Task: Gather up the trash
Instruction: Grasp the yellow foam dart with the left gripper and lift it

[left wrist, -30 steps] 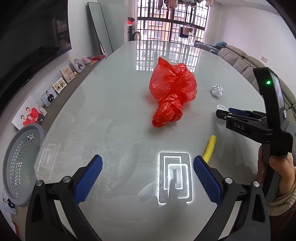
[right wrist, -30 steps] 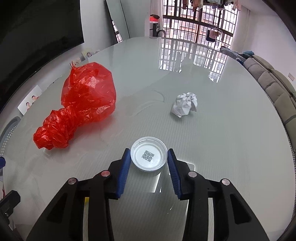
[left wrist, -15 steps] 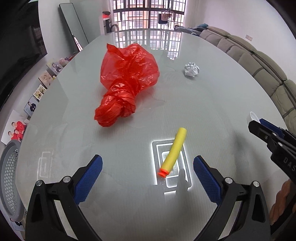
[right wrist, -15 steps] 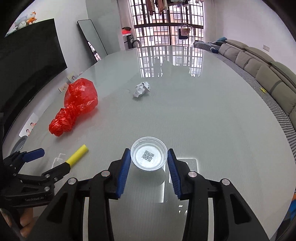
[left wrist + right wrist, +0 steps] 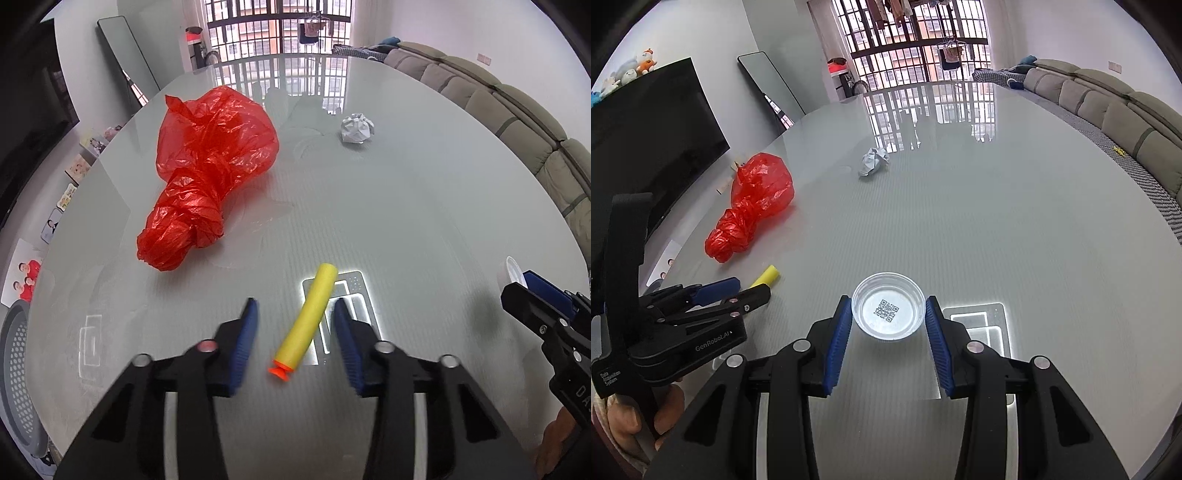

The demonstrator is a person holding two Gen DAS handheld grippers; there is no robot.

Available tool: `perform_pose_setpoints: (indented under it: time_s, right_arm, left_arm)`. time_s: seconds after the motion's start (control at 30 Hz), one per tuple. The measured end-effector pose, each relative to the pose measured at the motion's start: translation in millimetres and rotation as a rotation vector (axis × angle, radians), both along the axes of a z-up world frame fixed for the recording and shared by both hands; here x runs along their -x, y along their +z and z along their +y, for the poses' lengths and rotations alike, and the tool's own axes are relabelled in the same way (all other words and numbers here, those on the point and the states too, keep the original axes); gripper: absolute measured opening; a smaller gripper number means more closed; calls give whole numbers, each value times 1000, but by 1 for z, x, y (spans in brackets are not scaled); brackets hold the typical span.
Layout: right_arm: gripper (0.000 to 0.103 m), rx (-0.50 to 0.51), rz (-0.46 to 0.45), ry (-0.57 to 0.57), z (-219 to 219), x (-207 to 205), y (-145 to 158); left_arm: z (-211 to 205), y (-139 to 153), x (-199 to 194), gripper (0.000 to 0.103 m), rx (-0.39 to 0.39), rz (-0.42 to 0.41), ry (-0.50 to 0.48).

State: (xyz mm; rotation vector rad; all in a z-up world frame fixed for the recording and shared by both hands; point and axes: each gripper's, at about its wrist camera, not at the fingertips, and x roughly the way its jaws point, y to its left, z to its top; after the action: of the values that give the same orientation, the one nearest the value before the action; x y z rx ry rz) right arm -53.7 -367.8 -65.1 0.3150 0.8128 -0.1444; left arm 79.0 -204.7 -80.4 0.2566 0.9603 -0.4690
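A yellow foam dart with an orange tip lies on the glass table between the fingers of my left gripper, which is partly closed around it with gaps on both sides. My right gripper is shut on a clear plastic lid with a QR code and holds it above the table. A crumpled red plastic bag lies beyond the dart. A crumpled white paper ball lies farther back. The bag, paper ball and dart also show in the right wrist view.
A grey perforated basket stands below the table's left edge. A sofa runs along the right side. Photo frames line a ledge at the left. The left gripper body is at the right view's left.
My left gripper has moved forward over the yellow dart and its fingers have narrowed around it. My right gripper has pulled back to the right, still holding the lid.
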Motion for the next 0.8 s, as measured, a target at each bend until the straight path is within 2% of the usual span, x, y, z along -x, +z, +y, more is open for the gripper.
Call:
perform_pose_setpoints:
  time_s: [0.03, 0.17, 0.43, 0.8]
  right_arm:
    - [39, -1, -1, -2, 0, 1, 0]
    - [39, -6, -1, -5, 2, 2, 0]
    - [39, 4, -7, 9, 21, 5, 9]
    - [39, 19, -52, 109, 81, -8, 33]
  left_arm:
    - [-1, 1, 1, 17, 3, 4, -7]
    - [0, 1, 6, 13, 8, 7, -17]
    - [24, 21, 18, 13, 35, -30, -10]
    - [99, 61, 26, 13, 102, -105, 49]
